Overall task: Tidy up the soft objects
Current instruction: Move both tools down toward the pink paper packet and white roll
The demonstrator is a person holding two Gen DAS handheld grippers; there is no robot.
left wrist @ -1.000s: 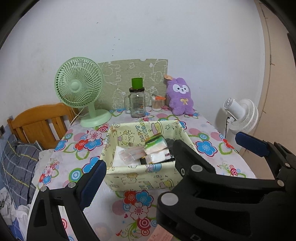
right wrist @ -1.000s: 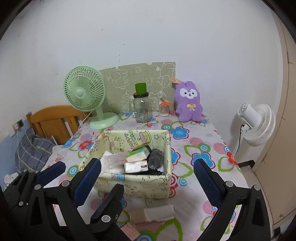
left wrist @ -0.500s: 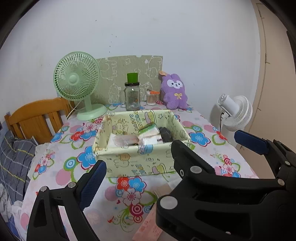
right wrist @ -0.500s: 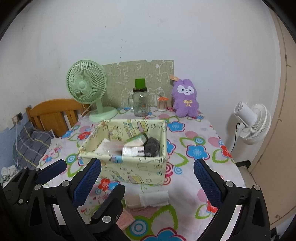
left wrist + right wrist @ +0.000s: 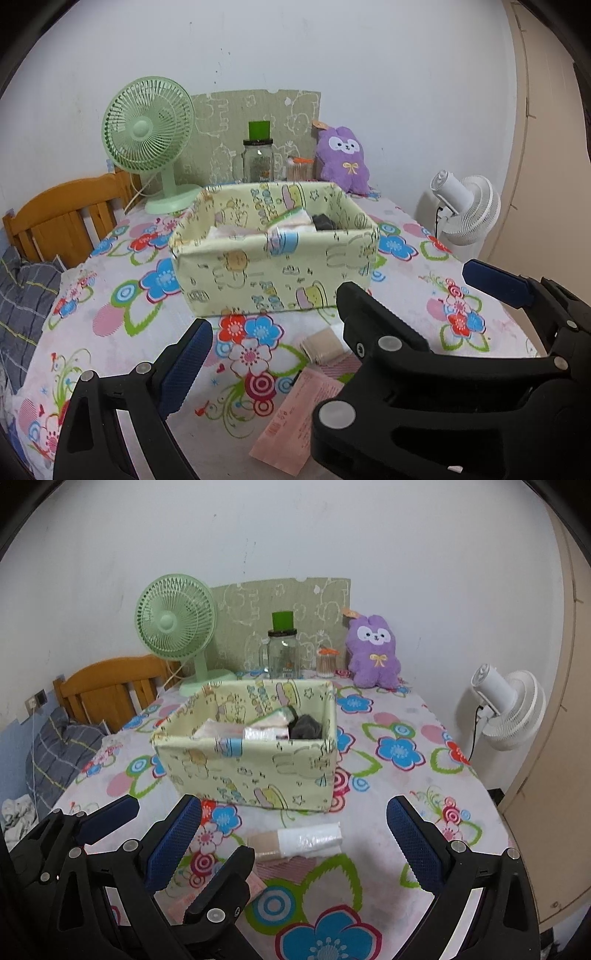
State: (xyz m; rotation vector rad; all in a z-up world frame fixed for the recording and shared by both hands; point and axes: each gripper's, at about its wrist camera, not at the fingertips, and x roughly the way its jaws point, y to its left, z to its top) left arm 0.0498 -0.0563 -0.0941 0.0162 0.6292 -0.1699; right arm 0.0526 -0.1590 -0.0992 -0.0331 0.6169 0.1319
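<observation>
A pale yellow fabric box [image 5: 273, 273] [image 5: 255, 771] stands mid-table, holding tissue packs [image 5: 266, 733] and a dark cloth [image 5: 306, 727]. A beige and white wrapped pack [image 5: 299, 843] [image 5: 323, 345] lies on the table in front of the box. A pink packet [image 5: 299, 424] [image 5: 184, 904] lies nearer me, partly hidden by gripper frames. A purple plush [image 5: 375, 651] [image 5: 345, 160] sits at the back. My left gripper [image 5: 332, 332] is open and empty above the front of the table. My right gripper [image 5: 295, 845] is open and empty, its fingers either side of the wrapped pack.
A green desk fan [image 5: 177, 627], a glass jar with a green lid [image 5: 282, 650] and a small container [image 5: 327, 662] stand at the back. A white fan [image 5: 506, 709] stands off the table's right edge. A wooden chair [image 5: 107, 690] stands left.
Both grippers have drawn back and lower toward the table's front. The box looks farther and seen more side-on; the wrapped pack and pink packet have come into fuller view.
</observation>
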